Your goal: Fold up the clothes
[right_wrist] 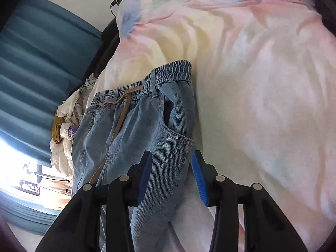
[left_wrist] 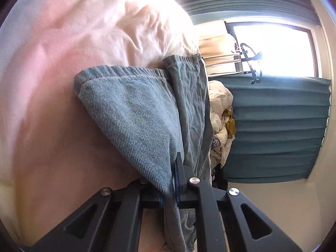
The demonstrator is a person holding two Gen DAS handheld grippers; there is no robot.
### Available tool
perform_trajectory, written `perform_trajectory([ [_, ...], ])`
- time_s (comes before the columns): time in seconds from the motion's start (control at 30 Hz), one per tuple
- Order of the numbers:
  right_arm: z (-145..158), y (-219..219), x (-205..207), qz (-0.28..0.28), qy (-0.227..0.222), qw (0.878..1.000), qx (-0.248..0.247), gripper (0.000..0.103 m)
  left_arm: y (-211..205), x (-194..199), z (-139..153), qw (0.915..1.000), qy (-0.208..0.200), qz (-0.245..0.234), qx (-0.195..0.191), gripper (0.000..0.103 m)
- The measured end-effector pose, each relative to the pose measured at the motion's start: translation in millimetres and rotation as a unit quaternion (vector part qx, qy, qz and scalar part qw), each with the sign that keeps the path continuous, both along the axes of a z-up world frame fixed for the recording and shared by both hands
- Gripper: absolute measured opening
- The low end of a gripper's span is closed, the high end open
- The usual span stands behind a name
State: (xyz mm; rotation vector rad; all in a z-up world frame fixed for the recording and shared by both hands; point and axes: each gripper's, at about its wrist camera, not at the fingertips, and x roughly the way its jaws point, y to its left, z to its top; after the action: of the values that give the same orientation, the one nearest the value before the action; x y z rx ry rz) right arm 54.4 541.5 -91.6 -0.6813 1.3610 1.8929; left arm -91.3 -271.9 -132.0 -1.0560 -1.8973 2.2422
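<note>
Your left gripper (left_wrist: 176, 180) is pressed together on a fold of the jeans (left_wrist: 134, 113), pinching the denim right between its fingertips; cloth spills out ahead of the jaws and hangs behind them too. That pinch probably makes a corner hold, so the fabric can be lifted or dragged for a fold.

Your right gripper (right_wrist: 171, 174) is part spread with a thick bunch of the jeans (right_wrist: 130, 126) between its blue pads (right_wrist: 199, 180). The far-left pad seems to touch the denim, the right pad shows a thin gap, so I can't tell if it really grips. Likely it is set there to take the pocket side as the second hold.

The jeans lie on the pastel bedspread (right_wrist: 262, 84), directly ahead of both grippers. In the right wrist view the elastic waistband (right_wrist: 172, 71) with its brown drawstring (right_wrist: 124, 109) sits at the far end, straight ahead and slightly left of the jaws, and the legs run back toward you under the gripper. So the long axis runs roughly along the gripper's pointing line, waist away from you.

In the left wrist view the denim fans out ahead of the jaws, bunched, not flat. A pile of pale clothes (left_wrist: 220, 121) sits to the right of the left gripper, by the teal curtain (left_wrist: 273, 130).
</note>
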Motion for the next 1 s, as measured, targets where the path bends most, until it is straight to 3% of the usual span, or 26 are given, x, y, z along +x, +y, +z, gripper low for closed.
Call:
perform_trajectory([
  [0.13,-5,5,4,-0.011,0.011,1.0,-0.017,0.039,-11,9,-3,0.9996,-0.015,0.024,0.004,0.007],
  [0.43,-42,34,-6,-0.033,0.037,0.997,-0.066,0.045,-10,7,-9,0.9986,-0.046,0.024,-0.012,0.007],
  [0.57,-71,45,-16,-0.038,0.084,0.988,-0.122,0.046,-8,5,-10,0.9981,-0.049,0.027,-0.026,0.007],
  [0.67,-75,45,-18,-0.04,0.11,0.986,-0.122,0.045,-5,4,-6,0.9972,-0.051,0.029,-0.045,0.007],
  [0.73,-68,42,-19,-0.028,0.122,0.986,-0.106,0.026,-5,5,-1,0.9977,-0.041,0.028,-0.046,0.007],
  [0.77,-60,38,-16,-0.03,0.145,0.984,-0.103,0.01,-6,5,2,0.998,-0.036,0.027,-0.043,0.007],
  [0.87,-24,32,-20,-0.009,0.184,0.98,-0.072,0.006,-9,-3,16,0.999,-0.02,0.021,-0.034,0.007],
  [1.0,18,30,-47,0.024,0.187,0.981,-0.045,0.004,-7,-28,56,0.9969,0.007,0.013,-0.077,0.007],
])
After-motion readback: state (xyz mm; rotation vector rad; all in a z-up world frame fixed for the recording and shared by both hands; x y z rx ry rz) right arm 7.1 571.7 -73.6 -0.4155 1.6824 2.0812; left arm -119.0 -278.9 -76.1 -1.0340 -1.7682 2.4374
